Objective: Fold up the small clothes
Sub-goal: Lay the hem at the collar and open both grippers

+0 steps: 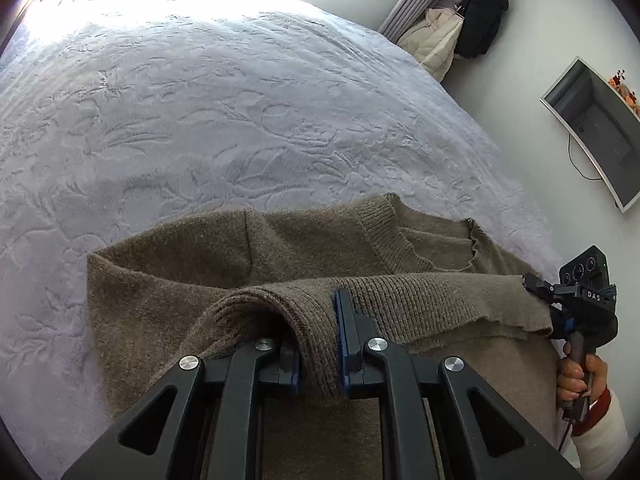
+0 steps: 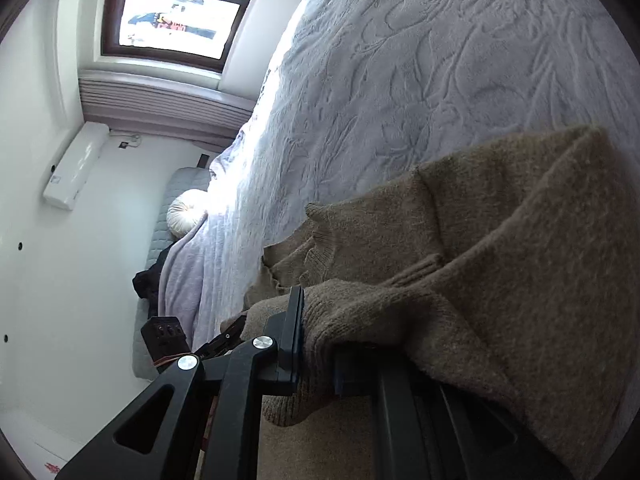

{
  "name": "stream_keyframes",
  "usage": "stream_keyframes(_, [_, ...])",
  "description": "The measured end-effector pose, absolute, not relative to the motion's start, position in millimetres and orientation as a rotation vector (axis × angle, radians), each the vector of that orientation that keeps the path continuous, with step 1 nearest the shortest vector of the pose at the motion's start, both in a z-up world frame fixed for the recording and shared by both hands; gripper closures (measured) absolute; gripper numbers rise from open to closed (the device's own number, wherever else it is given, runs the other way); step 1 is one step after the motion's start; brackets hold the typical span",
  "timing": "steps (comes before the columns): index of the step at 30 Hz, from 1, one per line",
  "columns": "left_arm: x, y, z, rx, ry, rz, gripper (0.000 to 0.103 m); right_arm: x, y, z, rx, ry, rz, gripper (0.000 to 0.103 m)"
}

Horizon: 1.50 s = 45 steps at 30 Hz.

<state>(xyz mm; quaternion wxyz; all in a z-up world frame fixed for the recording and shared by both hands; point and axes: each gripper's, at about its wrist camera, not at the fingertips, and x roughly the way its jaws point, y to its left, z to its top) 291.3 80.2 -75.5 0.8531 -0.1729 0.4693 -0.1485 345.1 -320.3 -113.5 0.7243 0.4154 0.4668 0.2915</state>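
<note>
Left wrist view: left gripper point(image 1: 319, 344) is clamped on the ribbed hem of the brown sweater point(image 1: 200, 280), knit bunched between the blue pads. Right gripper point(image 1: 538, 286) shows at the far edge w/ a hand point(image 1: 580, 376) on its grip; in the right wrist view that gripper point(image 2: 316, 344) is likewise closed on thick knit. The sweater lies on the bed point(image 1: 200, 100) near its close edge, hem lifted and doubled toward the neckline.

Risks, as I judge: hem held unevenly btwn the two sides, so the fold lands skewed; bulky knit may slip from the pads; dragging could bunch the lower layer.
</note>
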Motion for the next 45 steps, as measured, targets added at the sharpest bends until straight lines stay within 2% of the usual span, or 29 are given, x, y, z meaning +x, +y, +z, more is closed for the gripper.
stream_keyframes(2, [290.0, 79.5, -72.1, -0.354, 0.994, -0.313, 0.088, 343.1, -319.5, -107.8, 0.897, 1.043, 0.637, 0.090])
stream_keyframes(4, [285.9, 79.5, -64.4, -0.334, 0.997, -0.297, 0.078, 339.6, -318.2, -99.3, 0.869, 1.050, 0.617, 0.087])
stream_keyframes(5, [281.3, 80.5, -58.6, -0.322, 0.980, -0.281, 0.059, 335.7, -317.9, -93.0, 0.852, 1.045, 0.606, 0.084])
stream_keyframes(6, [276.5, 83.4, -52.9, -0.317, 0.959, -0.272, 0.037, 330.1, -318.6, -86.2, 0.831, 1.029, 0.596, 0.076])
stream_keyframes(7, [268.7, 86.9, -44.6, -0.308, 0.920, -0.254, 0.032, 323.0, -320.1, -78.2, 0.809, 1.006, 0.593, 0.064])
stream_keyframes(9, [258.7, 92.1, -32.8, -0.293, 0.877, -0.245, 0.031, 308.8, -325.8, -65.6, 0.796, 0.965, 0.602, 0.050])
stream_keyframes(10, [254.4, 95.0, -29.2, -0.295, 0.878, -0.250, 0.031, 301.2, -329.0, -59.5, 0.790, 0.946, 0.610, 0.050])
stream_keyframes(14, [240.0, 95.1, -27.9, -0.246, 0.890, -0.252, 0.031, 277.3, -327.2, -43.3, 0.680, 0.949, 0.629, 0.054])
stream_keyframes(16, [237.4, 88.2, -33.5, -0.223, 0.912, -0.261, 0.031, 271.1, -311.9, -41.8, 0.582, 0.986, 0.643, 0.063])
stream_keyframes(22, [245.5, 63.6, -52.6, -0.173, 0.969, -0.253, 0.031, 279.2, -250.2, -54.7, 0.278, 1.090, 0.623, 0.064])
stream_keyframes(25, [255.3, 59.7, -59.2, -0.168, 0.985, -0.217, 0.031, 301.3, -241.2, -58.1, 0.217, 1.062, 0.563, 0.064])
stream_keyframes(31, [283.5, 70.2, -61.7, -0.149, 0.981, -0.128, 0.031, 338.0, -298.0, -49.9, 0.412, 0.935, 0.376, 0.064])
stream_keyframes(36, [287.8, 87.5, -47.6, -0.166, 0.924, -0.032, 0.031, 321.6, -354.8, -37.2, 0.641, 0.844, 0.271, 0.061])
stream_keyframes(41, [287.2, 86.0, -41.7, -0.146, 0.917, -0.055, 0.031, 302.6, -341.1, -29.1, 0.589, 0.866, 0.382, 0.061])
stream_keyframes(45, [298.3, 78.4, -63.0, -0.080, 0.986, 0.016, 0.031, 306.3, -313.3, -42.4, 0.583, 0.935, 0.461, 0.061])
